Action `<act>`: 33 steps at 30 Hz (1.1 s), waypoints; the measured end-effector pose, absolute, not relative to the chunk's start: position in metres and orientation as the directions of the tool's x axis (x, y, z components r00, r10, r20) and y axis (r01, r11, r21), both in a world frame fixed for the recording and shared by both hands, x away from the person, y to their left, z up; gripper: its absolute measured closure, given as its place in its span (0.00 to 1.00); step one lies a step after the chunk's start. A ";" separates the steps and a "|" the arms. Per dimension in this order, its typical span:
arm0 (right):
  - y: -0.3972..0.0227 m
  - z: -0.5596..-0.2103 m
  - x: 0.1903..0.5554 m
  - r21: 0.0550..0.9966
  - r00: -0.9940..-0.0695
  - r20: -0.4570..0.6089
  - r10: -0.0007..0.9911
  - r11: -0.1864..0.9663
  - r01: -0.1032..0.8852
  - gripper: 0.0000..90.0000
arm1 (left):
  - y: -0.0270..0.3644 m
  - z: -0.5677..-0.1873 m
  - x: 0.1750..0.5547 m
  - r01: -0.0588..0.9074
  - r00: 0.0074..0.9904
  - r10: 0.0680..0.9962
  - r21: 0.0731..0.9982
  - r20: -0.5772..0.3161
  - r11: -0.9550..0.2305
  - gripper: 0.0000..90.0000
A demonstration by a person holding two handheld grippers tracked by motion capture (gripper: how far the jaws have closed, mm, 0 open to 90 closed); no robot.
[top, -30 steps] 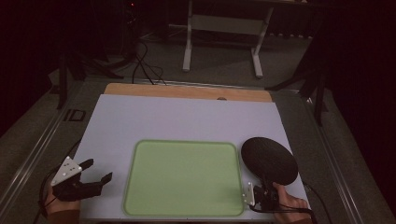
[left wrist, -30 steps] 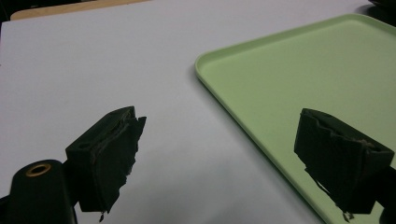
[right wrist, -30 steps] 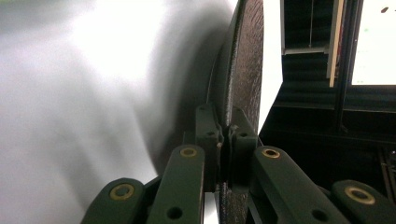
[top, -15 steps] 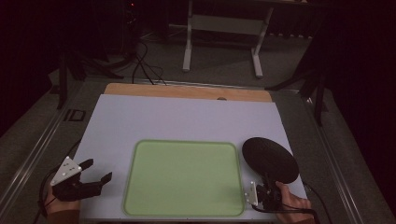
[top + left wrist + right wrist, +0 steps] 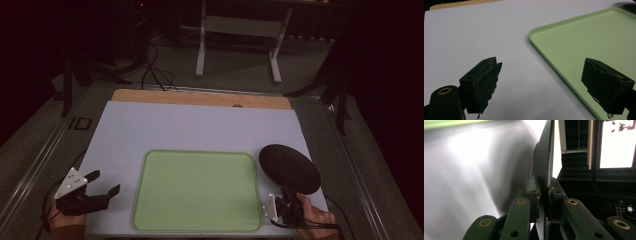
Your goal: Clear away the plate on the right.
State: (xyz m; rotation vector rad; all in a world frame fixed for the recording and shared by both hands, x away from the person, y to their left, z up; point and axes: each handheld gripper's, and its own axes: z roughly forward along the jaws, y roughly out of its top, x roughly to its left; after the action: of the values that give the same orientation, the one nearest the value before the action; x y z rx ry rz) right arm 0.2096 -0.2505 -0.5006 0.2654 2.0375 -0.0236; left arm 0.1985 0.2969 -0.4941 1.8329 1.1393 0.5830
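A black round plate (image 5: 290, 169) is tilted up off the white table (image 5: 190, 127) at the right, beside an empty green tray (image 5: 197, 190). My right gripper (image 5: 288, 194) is shut on the plate's near rim. In the right gripper view the plate (image 5: 545, 157) stands edge-on, with the right gripper (image 5: 544, 187) pinching its rim from both sides. My left gripper (image 5: 106, 182) stands open just left of the tray with nothing in it. In the left gripper view the left gripper (image 5: 541, 72) spans the tray's (image 5: 584, 37) left edge.
A wooden strip (image 5: 200, 98) borders the table's far edge. Beyond it, on the dark floor, stand a white metal frame (image 5: 237, 45) and some cables (image 5: 155, 75). Metal rails (image 5: 40, 160) run along both sides of the table.
The right hand and the plate have barely shifted. The left gripper has kept still.
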 end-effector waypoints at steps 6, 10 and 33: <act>-0.245 -0.495 0.210 0.098 -0.425 -0.889 0.168 0.979 0.180 0.91 | 0.297 -0.494 0.199 0.472 0.469 0.881 0.860 -0.058 -0.194 0.16; -0.241 -0.491 0.209 0.093 -0.426 -0.891 0.156 0.982 0.165 0.91 | 0.297 -0.494 0.199 0.471 0.468 0.882 0.861 -0.060 -0.192 0.16; -0.210 -0.479 0.213 0.082 -0.408 -0.906 0.108 0.993 0.082 0.89 | 0.297 -0.494 0.199 0.472 0.469 0.881 0.860 -0.060 -0.193 0.16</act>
State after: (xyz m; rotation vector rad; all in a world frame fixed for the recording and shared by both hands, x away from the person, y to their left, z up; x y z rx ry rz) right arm 0.2129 -0.2104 -0.4792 0.1346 1.9938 0.0293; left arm 0.1989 0.2973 -0.4944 1.8298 1.1417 0.5787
